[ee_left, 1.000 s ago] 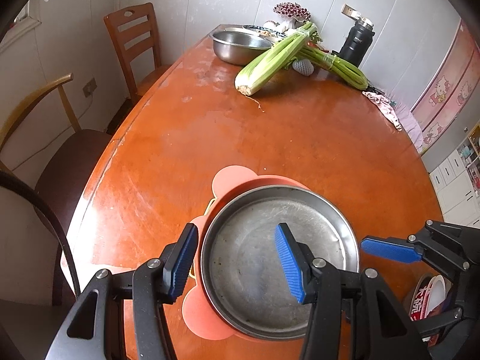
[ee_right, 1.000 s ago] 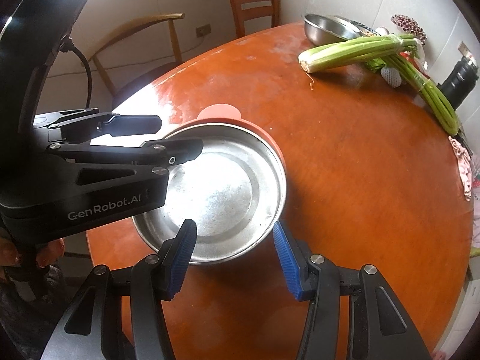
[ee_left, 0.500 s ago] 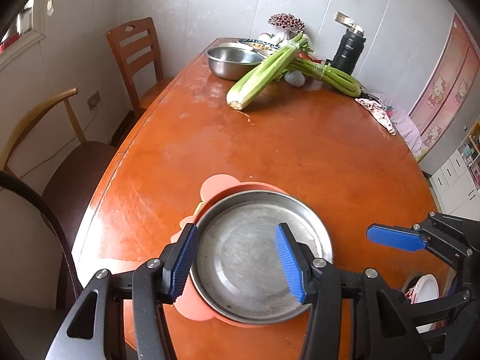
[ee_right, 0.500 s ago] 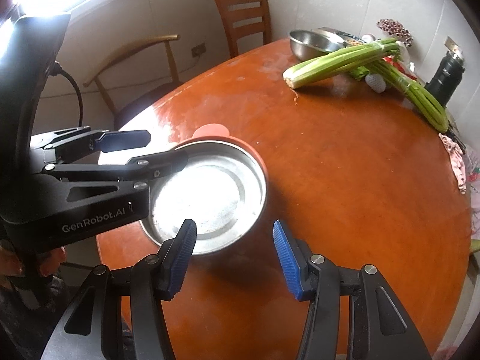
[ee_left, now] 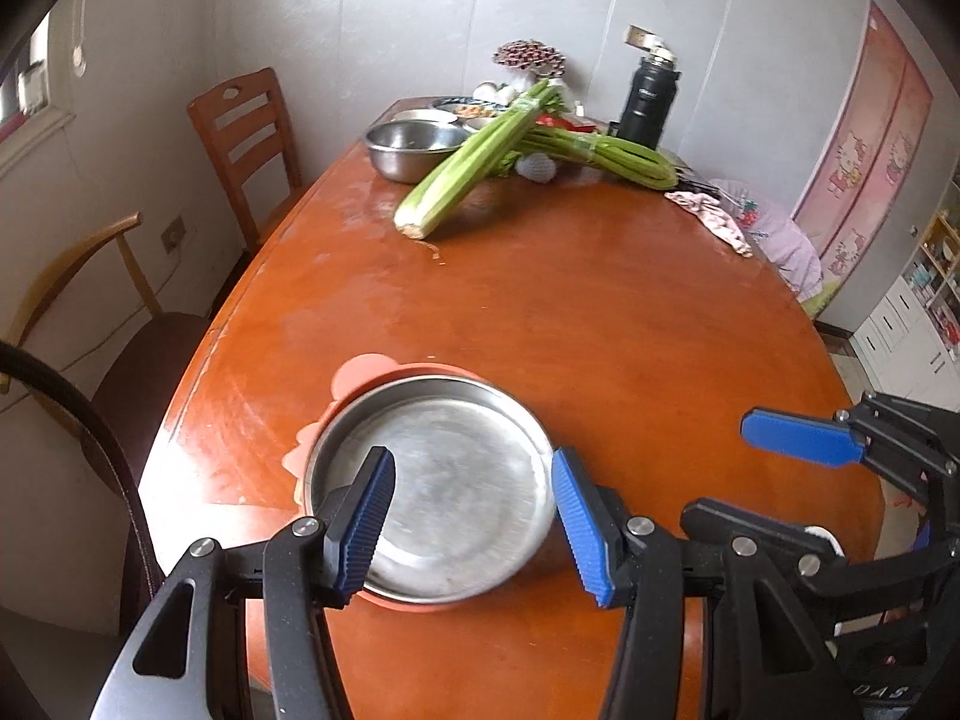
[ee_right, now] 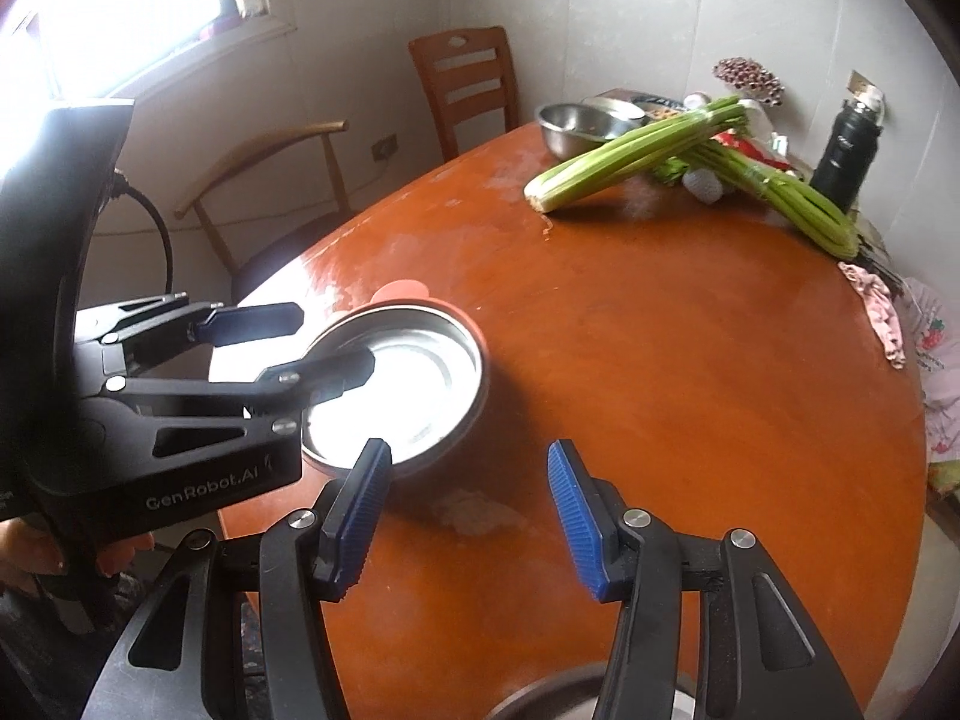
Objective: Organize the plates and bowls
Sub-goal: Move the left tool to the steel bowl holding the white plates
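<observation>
A shallow steel plate sits nested in a salmon-pink plate with ear-shaped tabs near the table's front left edge; it also shows in the right wrist view. My left gripper is open and empty, raised above and behind the steel plate. My right gripper is open and empty, over bare table to the right of the stack. A steel bowl stands at the far end of the table.
Celery bunches, a black flask, a cloth and small dishes crowd the far end of the orange table. Two wooden chairs stand on the left. A steel rim shows at the bottom of the right wrist view.
Both grippers have pulled back and up from the stacked plates, still open. The plates have stayed in place on the table.
</observation>
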`<state>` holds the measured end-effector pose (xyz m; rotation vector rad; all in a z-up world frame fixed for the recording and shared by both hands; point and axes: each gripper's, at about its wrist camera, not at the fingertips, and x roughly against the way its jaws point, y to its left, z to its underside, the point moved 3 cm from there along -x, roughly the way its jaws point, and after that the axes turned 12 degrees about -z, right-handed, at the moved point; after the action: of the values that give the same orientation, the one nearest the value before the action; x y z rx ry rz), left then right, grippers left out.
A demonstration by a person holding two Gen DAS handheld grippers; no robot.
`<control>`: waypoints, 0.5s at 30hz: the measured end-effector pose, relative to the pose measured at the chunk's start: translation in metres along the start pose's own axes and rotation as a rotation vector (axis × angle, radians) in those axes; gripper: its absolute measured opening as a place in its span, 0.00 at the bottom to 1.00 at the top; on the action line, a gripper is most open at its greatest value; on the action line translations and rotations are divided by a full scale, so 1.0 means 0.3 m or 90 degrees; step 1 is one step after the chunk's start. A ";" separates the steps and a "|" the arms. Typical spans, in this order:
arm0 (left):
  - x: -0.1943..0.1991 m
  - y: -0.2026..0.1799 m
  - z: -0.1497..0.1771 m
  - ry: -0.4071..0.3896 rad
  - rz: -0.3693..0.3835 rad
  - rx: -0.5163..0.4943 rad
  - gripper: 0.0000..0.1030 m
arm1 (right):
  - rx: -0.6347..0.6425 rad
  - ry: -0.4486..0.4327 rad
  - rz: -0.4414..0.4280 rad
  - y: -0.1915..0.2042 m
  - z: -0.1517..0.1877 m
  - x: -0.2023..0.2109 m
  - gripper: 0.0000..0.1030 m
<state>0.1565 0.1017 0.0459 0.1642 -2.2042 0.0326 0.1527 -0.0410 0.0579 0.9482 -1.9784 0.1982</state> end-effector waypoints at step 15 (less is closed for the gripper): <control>0.142 -0.278 0.048 -0.037 0.040 -0.069 0.54 | -0.035 -0.080 0.028 -0.106 0.172 0.275 0.61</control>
<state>0.1308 0.0135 0.0683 0.0362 -2.2618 -0.0580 0.1159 -0.1323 0.0858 0.9016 -2.1097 0.1112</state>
